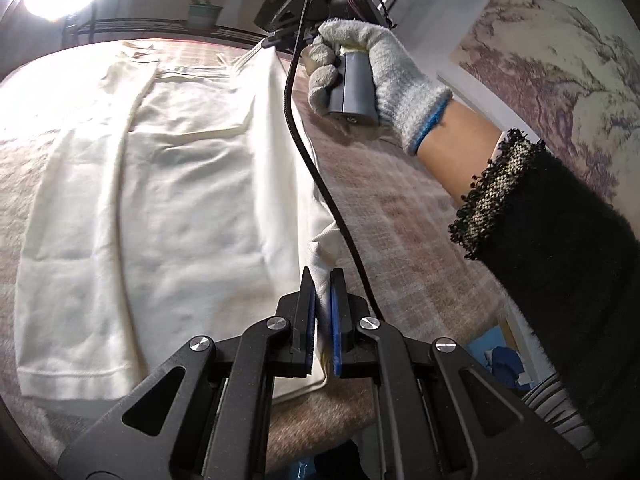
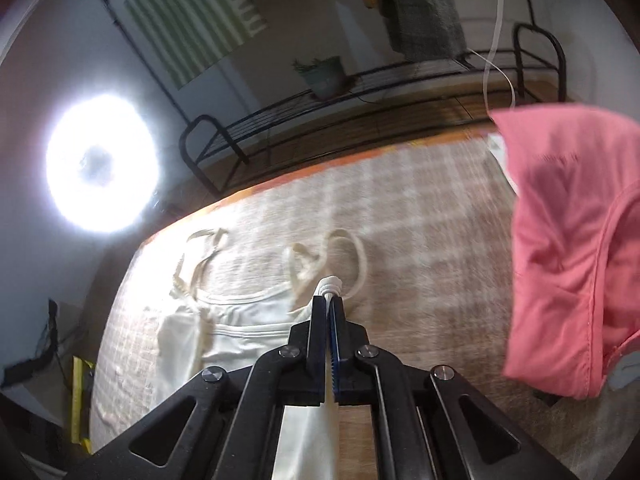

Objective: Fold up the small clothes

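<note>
Cream-white camisole top (image 1: 168,200), thin-strapped, spread mostly flat across the plaid-covered surface, filling the left and centre of the left wrist view. Left side panel folded inward as a long vertical flap, hem running along the lower left. Right edge lifted off the surface, a bunched corner pinched at lower centre. In the right wrist view, neckline band and looped straps (image 2: 340,256) lying at centre, one strap end (image 2: 208,240) curled at left near the surface's edge. Pink garment (image 2: 568,248), crumpled and hanging, occupying the right side of that frame, stitched hem along its lower edge.

Grey knit glove (image 1: 372,76), black fuzzy sleeve (image 1: 560,248)
</note>
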Available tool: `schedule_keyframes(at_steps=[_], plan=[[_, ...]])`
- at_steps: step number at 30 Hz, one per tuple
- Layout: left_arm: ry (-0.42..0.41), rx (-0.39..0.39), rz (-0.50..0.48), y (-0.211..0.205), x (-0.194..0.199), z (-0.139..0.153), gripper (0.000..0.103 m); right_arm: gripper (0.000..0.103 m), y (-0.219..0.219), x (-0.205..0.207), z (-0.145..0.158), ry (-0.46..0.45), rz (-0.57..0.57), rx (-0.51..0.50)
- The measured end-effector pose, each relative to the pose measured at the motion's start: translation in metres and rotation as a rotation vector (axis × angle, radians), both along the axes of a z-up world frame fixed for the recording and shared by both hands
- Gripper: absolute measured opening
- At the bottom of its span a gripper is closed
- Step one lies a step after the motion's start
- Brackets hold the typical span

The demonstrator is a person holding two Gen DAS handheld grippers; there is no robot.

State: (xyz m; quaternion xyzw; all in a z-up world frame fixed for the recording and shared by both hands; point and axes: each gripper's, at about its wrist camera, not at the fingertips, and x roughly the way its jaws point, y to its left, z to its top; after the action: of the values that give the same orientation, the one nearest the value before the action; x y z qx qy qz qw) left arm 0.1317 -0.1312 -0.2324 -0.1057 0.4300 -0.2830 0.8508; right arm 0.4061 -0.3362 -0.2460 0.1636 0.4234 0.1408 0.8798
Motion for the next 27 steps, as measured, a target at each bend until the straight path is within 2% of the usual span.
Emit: schedule_keyframes(at_steps=[3, 6, 11, 17, 20, 21, 23, 27], plan=[[0.001, 0.003, 0.025, 0.011, -0.003, 0.001, 0.004, 0.0, 0.023, 0.0, 0.012, -0.014, 0.024, -0.038], [0.041, -0.001, 0.085, 0.028, -0.004, -0.005, 0.004, 0.0, 0.045, 0.001, 0.015, -0.019, 0.05, -0.065], [0.124, -0.033, 0.147, 0.048, -0.003, -0.017, 0.004, 0.0, 0.086, 0.005, 0.002, -0.01, 0.113, -0.155], [0.167, -0.013, 0.168, 0.05, -0.002, -0.026, 0.004, 0.0, 0.126, 0.011, -0.022, 0.022, 0.177, -0.215], [0.178, 0.009, 0.161, 0.048, -0.005, -0.029, 0.004, 0.005, 0.14, 0.012, -0.034, 0.041, 0.216, -0.222], [0.173, 0.023, 0.156, 0.046, -0.007, -0.028, 0.005, 0.018, 0.142, 0.012, -0.037, 0.047, 0.226, -0.224], [0.163, 0.043, 0.152, 0.045, -0.01, -0.026, 0.014, 0.027, 0.148, 0.011, -0.04, 0.052, 0.256, -0.214], [0.136, 0.048, 0.16, 0.052, -0.017, -0.013, 0.017, 0.031, 0.149, 0.0, -0.028, 0.027, 0.28, -0.219]])
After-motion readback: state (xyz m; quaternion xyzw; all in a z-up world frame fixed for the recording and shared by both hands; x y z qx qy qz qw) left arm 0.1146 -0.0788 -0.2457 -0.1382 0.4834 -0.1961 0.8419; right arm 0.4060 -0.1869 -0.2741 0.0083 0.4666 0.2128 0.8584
